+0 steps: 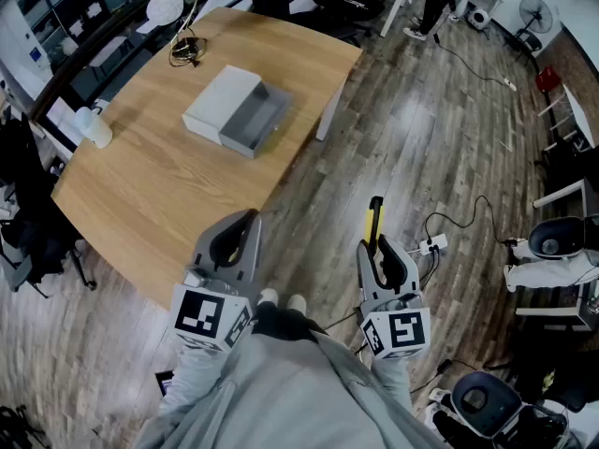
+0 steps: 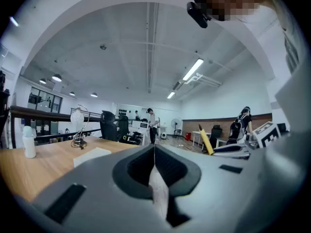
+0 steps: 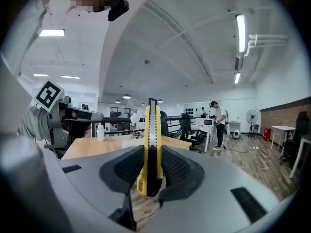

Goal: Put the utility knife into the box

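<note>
Two hand-held grippers sit low in the head view, both over the wood floor (image 1: 393,138) just short of the counter (image 1: 159,195).

The right hand-held gripper (image 1: 382,251) (image 3: 149,171) is clamped on the yellow utility knife (image 1: 375,218) (image 3: 151,130). In its own view both pads press the handle's sides. The knife's black-tipped front sticks out forward between the jaws. Its rear end drops down behind the pads, so I cannot see all of it. From the left gripper view the knife (image 2: 205,141) is only a thin yellow sliver off to the right.

The left hand-held gripper (image 1: 234,237) (image 2: 154,164) has its jaws closed together with nothing between them. Only a narrow seam shows where the pads meet.

The box (image 1: 239,110) lies further along the counter, well apart from the knife. It is in two joined halves, one white and one grey. The grey half faces up, and I can see only its own grey floor inside. In the left gripper view the box (image 2: 95,155) is a pale slab, cut off below by the gripper's body.

A white bottle (image 1: 96,129) stands at the counter's left edge. A desk lamp (image 1: 168,7) with a round white shade sits at the far corner. A power strip (image 1: 432,245) and its cable lie on the floor to the right.
</note>
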Motion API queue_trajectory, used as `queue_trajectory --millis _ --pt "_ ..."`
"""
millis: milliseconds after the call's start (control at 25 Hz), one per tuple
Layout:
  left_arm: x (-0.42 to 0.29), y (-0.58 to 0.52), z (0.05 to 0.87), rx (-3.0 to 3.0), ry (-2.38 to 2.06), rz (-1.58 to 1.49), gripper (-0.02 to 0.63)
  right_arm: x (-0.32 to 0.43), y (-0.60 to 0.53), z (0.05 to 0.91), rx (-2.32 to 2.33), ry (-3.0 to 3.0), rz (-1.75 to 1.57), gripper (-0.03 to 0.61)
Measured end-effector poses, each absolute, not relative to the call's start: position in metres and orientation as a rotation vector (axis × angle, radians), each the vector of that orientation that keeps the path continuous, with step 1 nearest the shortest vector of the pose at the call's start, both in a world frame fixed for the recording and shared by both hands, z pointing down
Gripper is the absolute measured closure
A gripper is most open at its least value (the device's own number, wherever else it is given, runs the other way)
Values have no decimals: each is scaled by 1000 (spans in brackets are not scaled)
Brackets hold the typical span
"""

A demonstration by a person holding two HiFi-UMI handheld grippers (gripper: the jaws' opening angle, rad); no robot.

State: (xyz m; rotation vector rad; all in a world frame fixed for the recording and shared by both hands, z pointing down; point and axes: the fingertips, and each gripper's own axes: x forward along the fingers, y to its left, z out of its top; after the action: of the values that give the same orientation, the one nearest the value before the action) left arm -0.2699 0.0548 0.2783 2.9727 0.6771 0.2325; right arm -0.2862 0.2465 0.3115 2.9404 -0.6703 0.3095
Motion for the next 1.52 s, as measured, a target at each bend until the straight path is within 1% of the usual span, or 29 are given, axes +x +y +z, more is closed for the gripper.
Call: queue_trajectory --millis 440,680,960,1280,1520 --pt "-256 75 285 3023 571 256 592 -274 293 320 2951 -682 293 451" --pt "-237 81 293 3034 558 301 592 -249 304 328 2978 -699 316 451" --pt "-174 84 303 3015 570 276 592 -192 300 336 2977 -704 321 451" --pt "-76 70 292 2985 598 215 592 -100 280 318 2958 -698 297 451" --pt "-22 49 298 2985 576 232 592 -42 255 328 2952 -732 348 451"
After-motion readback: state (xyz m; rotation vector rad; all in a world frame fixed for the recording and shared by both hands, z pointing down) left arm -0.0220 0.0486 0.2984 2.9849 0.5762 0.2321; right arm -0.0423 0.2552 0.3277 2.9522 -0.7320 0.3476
